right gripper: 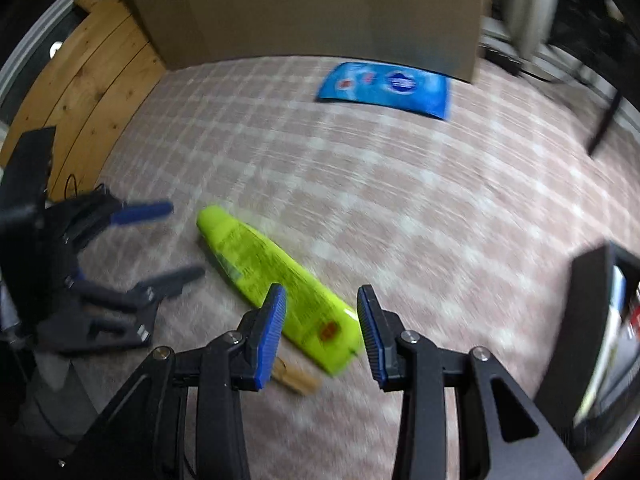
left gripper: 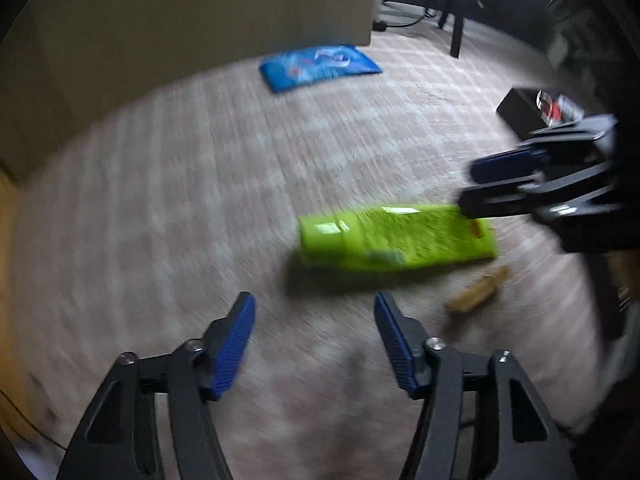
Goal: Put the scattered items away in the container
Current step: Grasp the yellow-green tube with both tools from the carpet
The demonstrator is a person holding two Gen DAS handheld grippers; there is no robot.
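Note:
A lime-green tube (left gripper: 394,238) lies flat on the checked carpet; it also shows in the right wrist view (right gripper: 276,280). My right gripper (right gripper: 322,318) is open, its jaws on either side of the tube's flat end, just above it. My left gripper (left gripper: 314,340) is open and empty, short of the tube's cap end. A small wooden clothespin (left gripper: 476,290) lies beside the tube, also under the right gripper (right gripper: 296,378). A blue flat pouch (left gripper: 318,66) lies farther off by a cardboard box; it shows too in the right wrist view (right gripper: 386,88). A black container (right gripper: 592,332) stands at right.
A large cardboard box (left gripper: 180,28) stands behind the carpet (left gripper: 200,200). A wooden floor (right gripper: 92,80) lies at the left. A dark table leg (left gripper: 456,36) stands at the back. The black container (left gripper: 532,110) holds some items. Both views are motion-blurred.

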